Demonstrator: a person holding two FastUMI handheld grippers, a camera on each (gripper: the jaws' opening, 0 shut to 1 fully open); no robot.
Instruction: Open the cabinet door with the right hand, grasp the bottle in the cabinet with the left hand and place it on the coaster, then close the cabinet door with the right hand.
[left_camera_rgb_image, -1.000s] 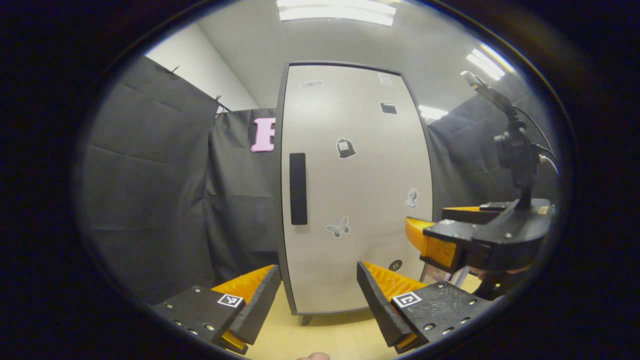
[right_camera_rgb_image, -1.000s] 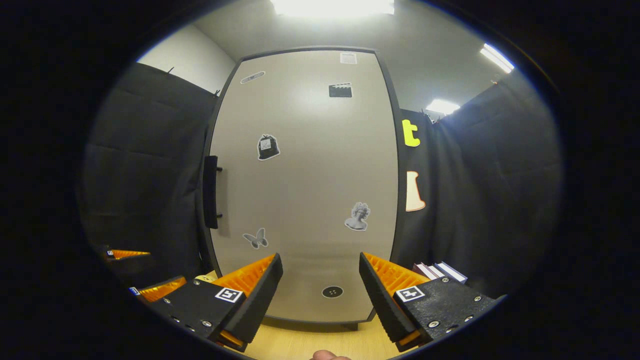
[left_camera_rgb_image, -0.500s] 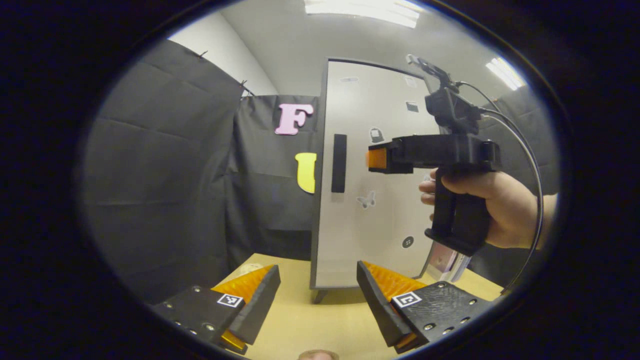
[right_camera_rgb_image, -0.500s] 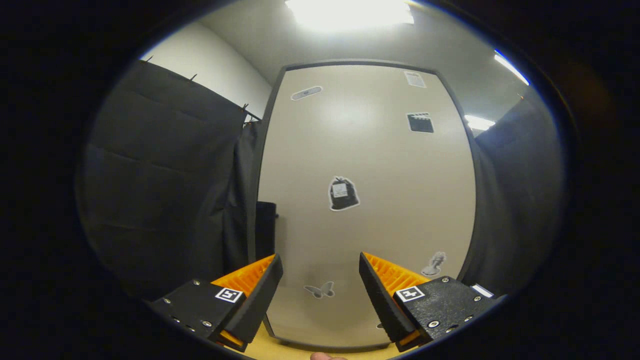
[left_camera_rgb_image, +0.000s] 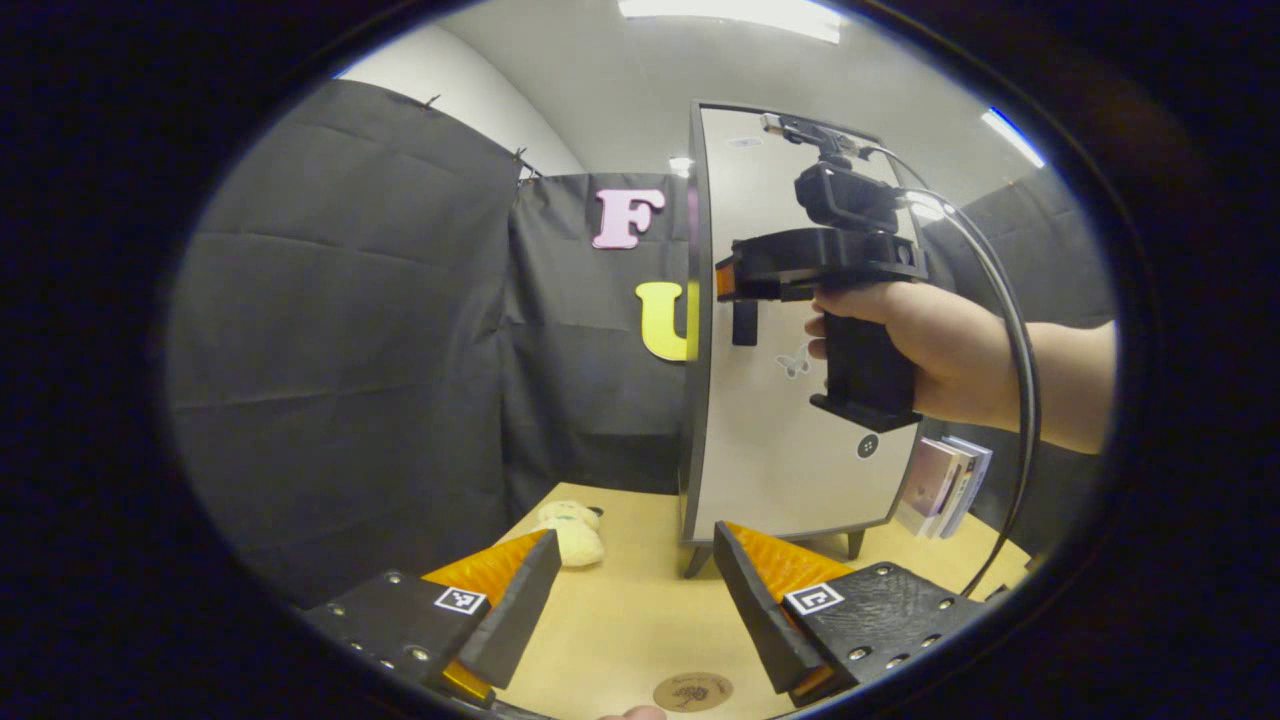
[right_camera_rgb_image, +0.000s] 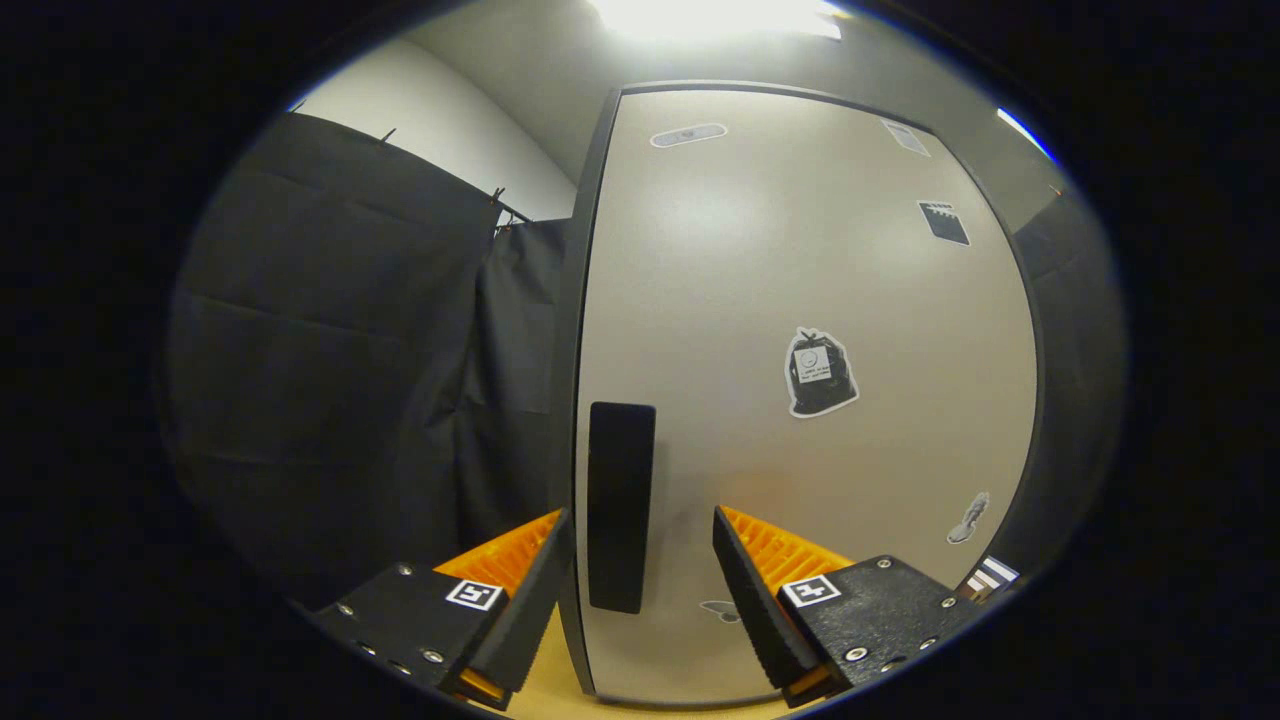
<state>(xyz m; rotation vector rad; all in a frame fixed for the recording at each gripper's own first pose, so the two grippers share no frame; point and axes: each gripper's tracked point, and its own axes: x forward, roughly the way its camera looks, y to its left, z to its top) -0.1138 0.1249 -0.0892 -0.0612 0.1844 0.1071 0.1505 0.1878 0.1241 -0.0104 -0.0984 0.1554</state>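
Reaching for the black handle (right_camera_rgb_image: 620, 505) at the left edge of the closed cabinet door (right_camera_rgb_image: 800, 300), the right claw (right_camera_rgb_image: 640, 580) has its fingers spread apart, one either side of the handle, likely ready to close and pull. The left claw (left_camera_rgb_image: 635, 600), also spread and empty, waits low over the desk (left_camera_rgb_image: 620, 620) in front of the cabinet, above the round coaster (left_camera_rgb_image: 693, 691). The bottle is hidden behind the door. Door stickers carry no legible writing.

No legible text or labels.
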